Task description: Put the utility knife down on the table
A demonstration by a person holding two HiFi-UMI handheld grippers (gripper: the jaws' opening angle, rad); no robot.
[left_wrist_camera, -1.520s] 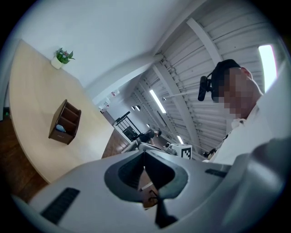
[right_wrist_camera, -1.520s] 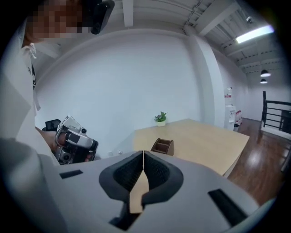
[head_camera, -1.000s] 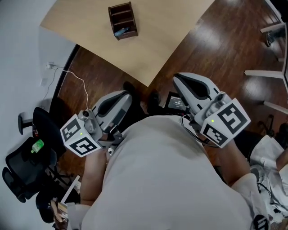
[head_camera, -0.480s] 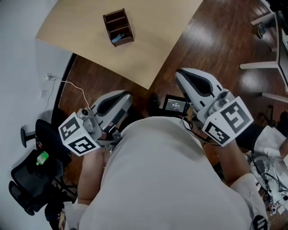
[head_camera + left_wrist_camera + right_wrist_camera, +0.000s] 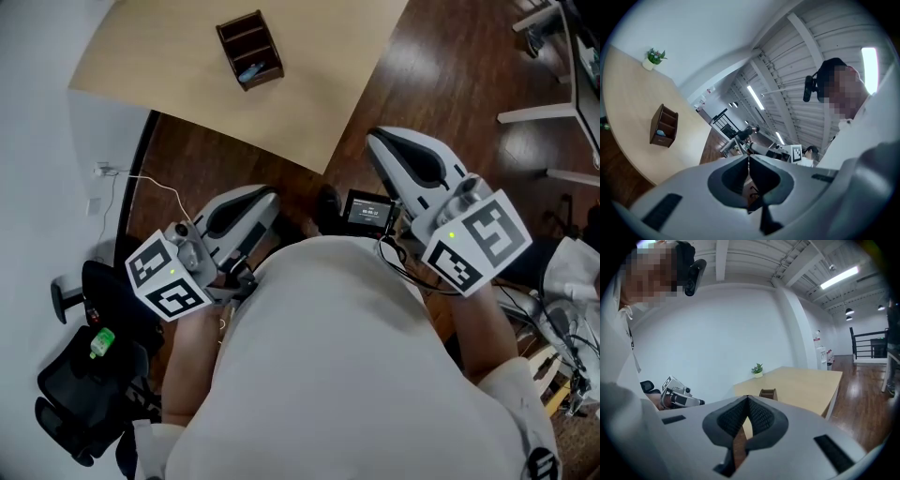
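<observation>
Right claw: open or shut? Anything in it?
Shut and empty. In the right gripper view, the pads of the right claw meet at the tips, with no gap and nothing between them.

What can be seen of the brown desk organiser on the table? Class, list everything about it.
The organiser is a small dark-brown box, wooden by its look, open on top and split by dividers into stepped compartments. A small light-blue item lies in the lowest compartment; the others look empty. It stands upright on the pale table, away from its near edge, and nothing else touches it.
</observation>
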